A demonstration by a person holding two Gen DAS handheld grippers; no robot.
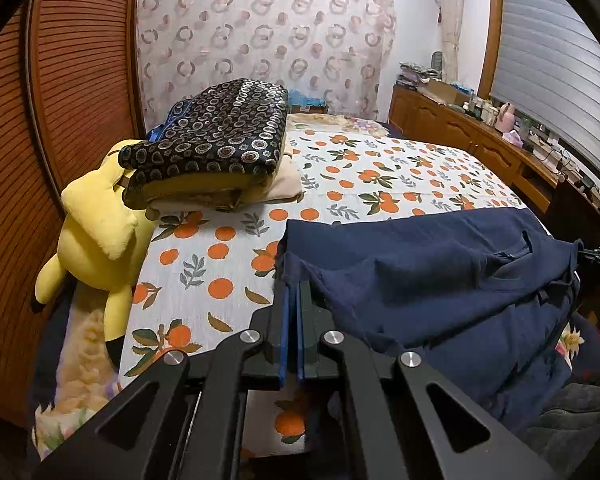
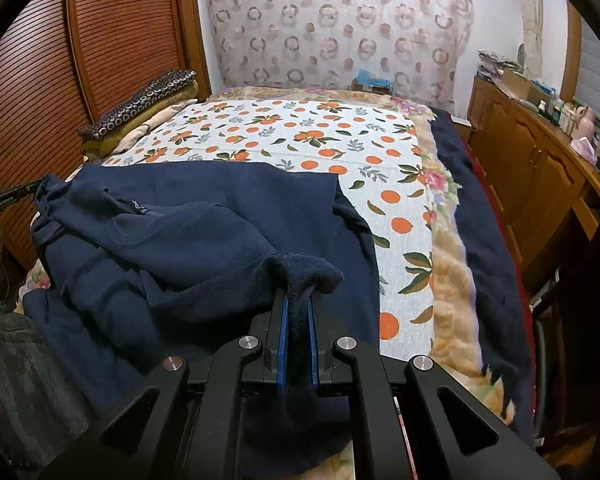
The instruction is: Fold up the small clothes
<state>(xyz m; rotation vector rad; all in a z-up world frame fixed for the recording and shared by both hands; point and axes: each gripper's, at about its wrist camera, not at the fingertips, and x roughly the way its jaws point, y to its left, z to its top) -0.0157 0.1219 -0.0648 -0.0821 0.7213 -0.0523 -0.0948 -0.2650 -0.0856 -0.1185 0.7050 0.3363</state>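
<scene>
Left wrist view: left gripper (image 1: pixel 293 286) has its jaws nearly together, pinching a thin edge of the navy shirt (image 1: pixel 440 276) at its near-left corner. The fabric sits right at the fingertips, so the bite is shallow. The shirt lies on the orange-print sheet (image 1: pixel 380 168), far half flat, near half bunched and draped toward the bed edge. A stack of folded clothes (image 1: pixel 216 140) and a yellow plush toy (image 1: pixel 100 232) sit further left, well apart from the shirt. Right wrist view: right gripper (image 2: pixel 298 300) is clamped on a thicker wad of the same shirt (image 2: pixel 204 232), a lump bulging over the fingertips, so the bite is deeper here. The collar label shows near the left side of this view, and the far hem lies straight across the sheet (image 2: pixel 300 136). A blanket (image 2: pixel 480 208) runs along the right bed edge. Judgement: both corners are in hand, and the step is carrying the near half over the flat half. To do it well, keep both grippers level with each other and pull apart just enough to take the slack out of the edge between them. Then lay it down lined up with the far hem. The main risk is the shallow left pinch slipping if tension goes uneven. Avoid jerks, and release only once the fabric rests flat.
</scene>
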